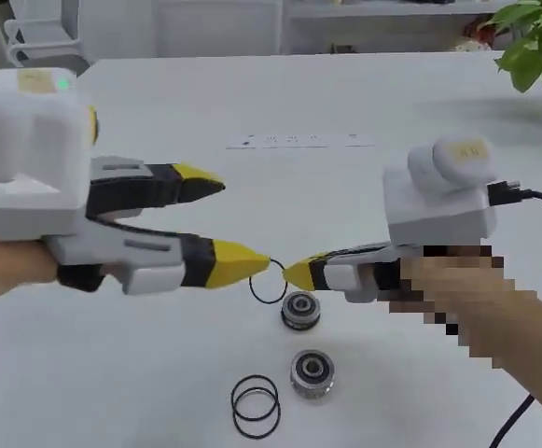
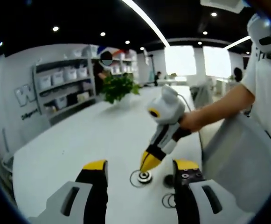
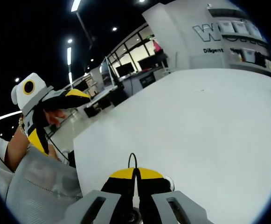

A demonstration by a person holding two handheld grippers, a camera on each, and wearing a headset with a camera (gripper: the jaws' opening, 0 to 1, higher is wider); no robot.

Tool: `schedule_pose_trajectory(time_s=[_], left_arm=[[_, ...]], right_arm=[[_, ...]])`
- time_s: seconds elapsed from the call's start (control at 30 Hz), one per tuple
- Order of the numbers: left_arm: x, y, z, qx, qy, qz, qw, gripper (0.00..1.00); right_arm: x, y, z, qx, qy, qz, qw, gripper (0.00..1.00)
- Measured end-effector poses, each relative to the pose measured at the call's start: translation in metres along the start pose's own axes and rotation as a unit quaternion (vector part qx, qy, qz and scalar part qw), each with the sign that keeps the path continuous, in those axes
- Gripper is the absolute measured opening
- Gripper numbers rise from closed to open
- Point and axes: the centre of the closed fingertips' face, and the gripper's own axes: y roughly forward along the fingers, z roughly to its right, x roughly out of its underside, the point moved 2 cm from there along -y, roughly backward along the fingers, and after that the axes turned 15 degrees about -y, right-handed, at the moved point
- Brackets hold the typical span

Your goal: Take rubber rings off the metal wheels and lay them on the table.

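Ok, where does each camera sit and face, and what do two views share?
Head view: headset, looking down at the white table; left gripper, right gripper, a forearm show.
Left gripper view: on that gripper, facing along its open jaws at the right gripper and right arm.
Right gripper view: on that gripper, along shut jaws pinching a thin black rubber ring; left gripper beside.
Shared: head and left gripper views both show a round metal wheel.

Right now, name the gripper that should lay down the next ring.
Right. The right gripper is shut on a rubber ring low over the table; the left gripper hangs open beside it, holding nothing.
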Motion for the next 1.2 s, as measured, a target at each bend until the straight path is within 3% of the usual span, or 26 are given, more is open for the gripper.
schedule_pose_trajectory(time_s=[0.13, 0.27, 0.33, 0.53, 0.93, 1.07, 1.2], left_arm=[[0.02, -0.025, 0.007, -0.015, -0.004, -0.014, 0.9998, 0.6], [0.036, -0.044, 0.012, -0.013, -0.026, -0.009, 0.9995, 0.63], [0.043, -0.052, 0.01, -0.026, -0.05, -0.005, 0.9984, 0.64], [0.062, -0.069, 0.004, -0.057, -0.074, -0.004, 0.9956, 0.65], [0.088, -0.076, 0.005, -0.074, -0.092, -0.029, 0.9925, 0.65], [0.091, -0.075, 0.005, -0.076, -0.089, -0.036, 0.9925, 0.65], [0.09, -0.074, 0.004, -0.079, -0.096, -0.025, 0.9919, 0.65]], right_arm=[[0.005, 0.006, -0.011, -0.017, -0.017, -0.021, 0.9995, 0.0], [0.006, 0.009, -0.019, -0.034, -0.028, -0.031, 0.9985, 0.0], [0.006, 0.011, -0.025, -0.047, -0.028, -0.034, 0.9979, 0.0], [0.012, 0.017, -0.044, -0.083, -0.04, -0.053, 0.9943, 0.0], [0.023, 0.021, -0.065, -0.132, -0.055, -0.088, 0.9858, 0.0], [0.028, 0.022, -0.068, -0.14, -0.056, -0.101, 0.9833, 0.0], [0.035, 0.023, -0.07, -0.148, -0.058, -0.115, 0.9806, 0.0]])
